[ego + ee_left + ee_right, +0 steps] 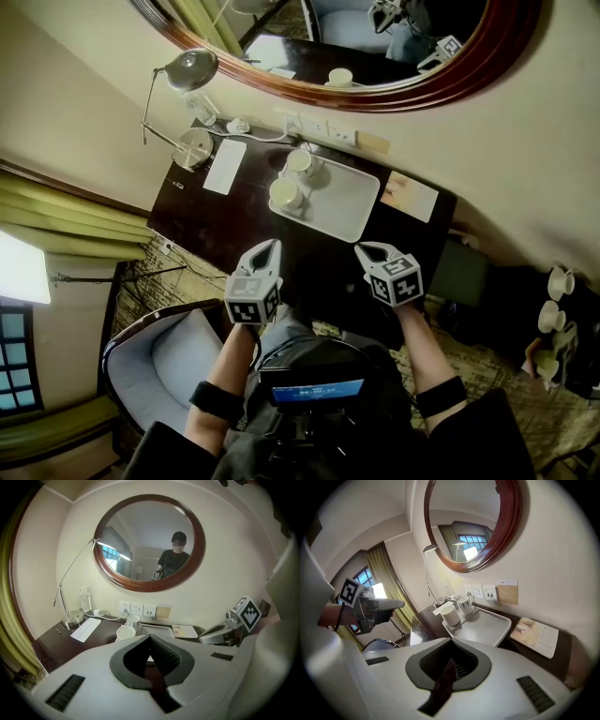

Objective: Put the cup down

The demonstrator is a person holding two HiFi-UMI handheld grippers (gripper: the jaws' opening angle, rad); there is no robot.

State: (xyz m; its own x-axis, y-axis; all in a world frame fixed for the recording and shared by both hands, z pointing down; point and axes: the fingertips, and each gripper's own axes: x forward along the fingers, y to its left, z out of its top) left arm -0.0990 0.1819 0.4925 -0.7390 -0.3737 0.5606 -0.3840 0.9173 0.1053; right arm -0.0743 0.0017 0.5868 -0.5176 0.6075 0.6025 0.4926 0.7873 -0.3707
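A: Hunting for the cup here. Any clue where?

B: Sitting on the pale tray (349, 214) at the back of the dark counter (211, 225), under the round mirror (281, 47). Two of them actually: near cup (285, 194) at the tray's left edge, far cup (302, 163) just behind, close together, both upright. Not in either hand, so probably down already.

A: Nice. Handling tips for picking one up again?

B: Looks like white glazed ceramic, so guessing stiff, slick, fairly light if empty, and chippy if knocked against the neighbour. Would pinch the wall at the rim, inside and outside. Can't make out a handle for sure.

A: And the hands right now?

B: Left gripper (271, 246) and right gripper (366, 249) side by side over the counter's near edge, well short of the tray, both angled forward and down. Fingers (166, 657) pressed together on both, nothing pinched.
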